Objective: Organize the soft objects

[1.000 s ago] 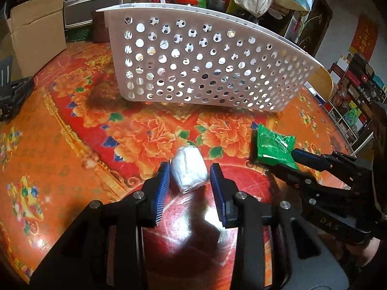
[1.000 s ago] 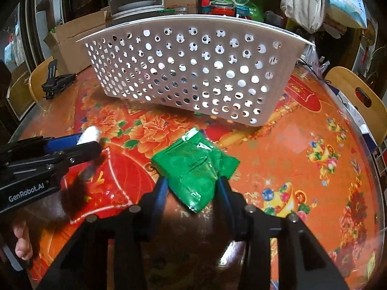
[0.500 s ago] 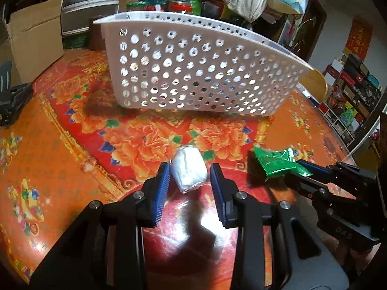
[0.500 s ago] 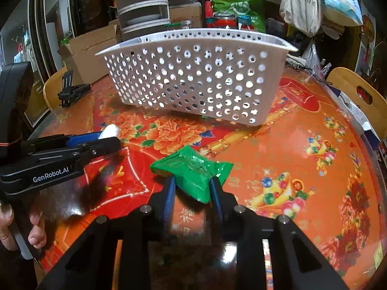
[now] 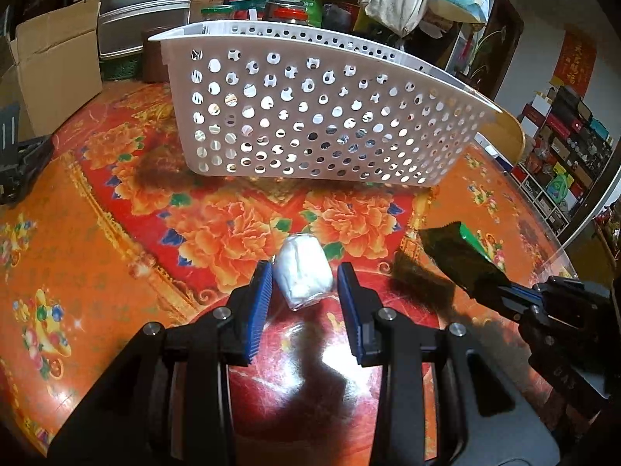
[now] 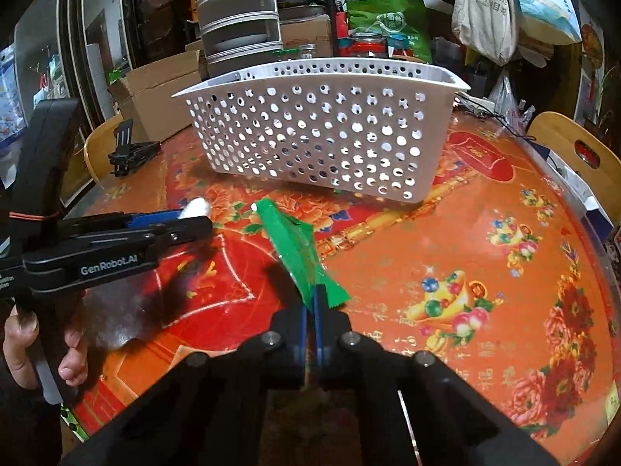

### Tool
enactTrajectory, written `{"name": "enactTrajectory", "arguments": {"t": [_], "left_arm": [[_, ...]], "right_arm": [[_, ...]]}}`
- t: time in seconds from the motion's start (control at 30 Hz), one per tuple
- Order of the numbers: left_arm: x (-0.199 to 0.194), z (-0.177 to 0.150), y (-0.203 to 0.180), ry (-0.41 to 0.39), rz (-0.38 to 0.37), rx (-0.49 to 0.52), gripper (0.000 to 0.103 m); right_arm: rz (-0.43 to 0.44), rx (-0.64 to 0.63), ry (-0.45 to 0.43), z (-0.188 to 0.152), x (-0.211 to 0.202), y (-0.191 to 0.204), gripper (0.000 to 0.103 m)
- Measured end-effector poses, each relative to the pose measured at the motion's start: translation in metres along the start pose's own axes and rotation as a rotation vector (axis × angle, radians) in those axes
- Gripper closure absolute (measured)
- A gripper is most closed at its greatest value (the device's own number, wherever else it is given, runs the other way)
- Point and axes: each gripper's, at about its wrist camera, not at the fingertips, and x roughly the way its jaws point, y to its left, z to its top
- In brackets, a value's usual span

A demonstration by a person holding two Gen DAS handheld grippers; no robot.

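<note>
A white soft packet lies on the red floral table, between the blue pads of my left gripper. The jaws stand open on either side of it, not touching. My right gripper is shut on a green packet and holds it lifted above the table. The green packet also shows at the right of the left wrist view. The white perforated basket stands behind both on the table, and shows in the right wrist view. The white packet's tip peeks past the left gripper.
A black clip tool lies at the table's left edge. Cardboard boxes, stacked drawers, jars and bags crowd the space behind the basket. Wooden chairs stand at the table's right and left.
My right gripper closed on the green packet and lifted it off the table, turning it edge-on. My left gripper stayed open around the white packet.
</note>
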Motion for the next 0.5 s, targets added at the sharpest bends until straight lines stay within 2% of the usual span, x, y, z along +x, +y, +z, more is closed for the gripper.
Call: {"name": "enactTrajectory", "arguments": {"t": [0.2,0.5], "left_arm": [[0.001,0.0,0.003,-0.003,-0.007,-0.01,0.071],[-0.02,0.004,-0.004,-0.078,-0.007,0.012,0.071]], "right_arm": [[0.009,0.002,-0.002,0.0,-0.001,0.003,0.101],[0.013,-0.005,-0.053,0.011,-0.024,0.007,0.101]]}}
